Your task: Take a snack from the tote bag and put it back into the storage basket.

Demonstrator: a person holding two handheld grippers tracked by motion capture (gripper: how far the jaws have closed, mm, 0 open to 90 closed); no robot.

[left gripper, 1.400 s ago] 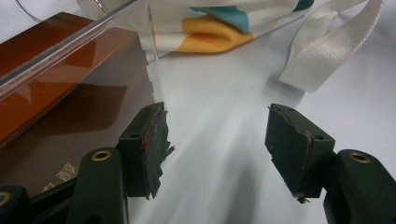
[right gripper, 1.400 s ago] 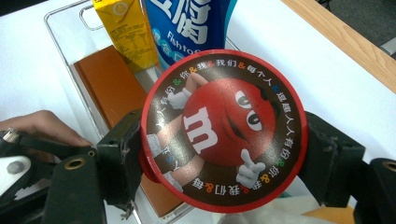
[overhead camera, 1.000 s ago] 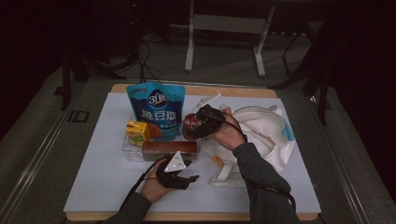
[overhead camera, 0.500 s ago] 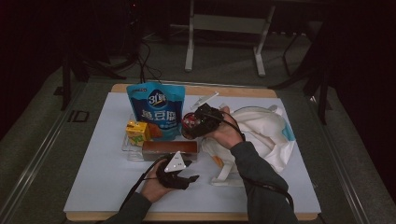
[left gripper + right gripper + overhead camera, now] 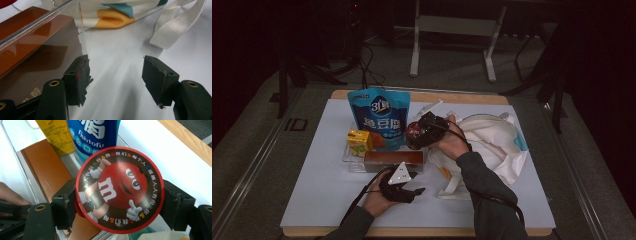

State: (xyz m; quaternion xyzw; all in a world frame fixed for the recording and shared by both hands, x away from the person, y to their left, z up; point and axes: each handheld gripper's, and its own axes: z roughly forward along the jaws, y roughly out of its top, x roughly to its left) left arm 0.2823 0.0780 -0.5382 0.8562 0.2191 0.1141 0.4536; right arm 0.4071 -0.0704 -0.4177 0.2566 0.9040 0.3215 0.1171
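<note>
Left gripper [image 5: 412, 191], low on the white table [image 5: 312, 200] beside the brown box [image 5: 393, 159], jaws spread wide, gripping nothing; right gripper [image 5: 120, 195], clamped on the red candy tub [image 5: 119, 190], above the clear tray [image 5: 348, 159].

Dim lab-like recording space, white-topped wooden table [image 5: 327, 200], metal stand legs [image 5: 452, 45], floor cables [image 5: 367, 70], dark surroundings.

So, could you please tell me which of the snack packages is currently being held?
The round red M&M's tub, clamped in the right tool; the blue pouch, yellow carton and brown box sit in the clear tray.
</note>
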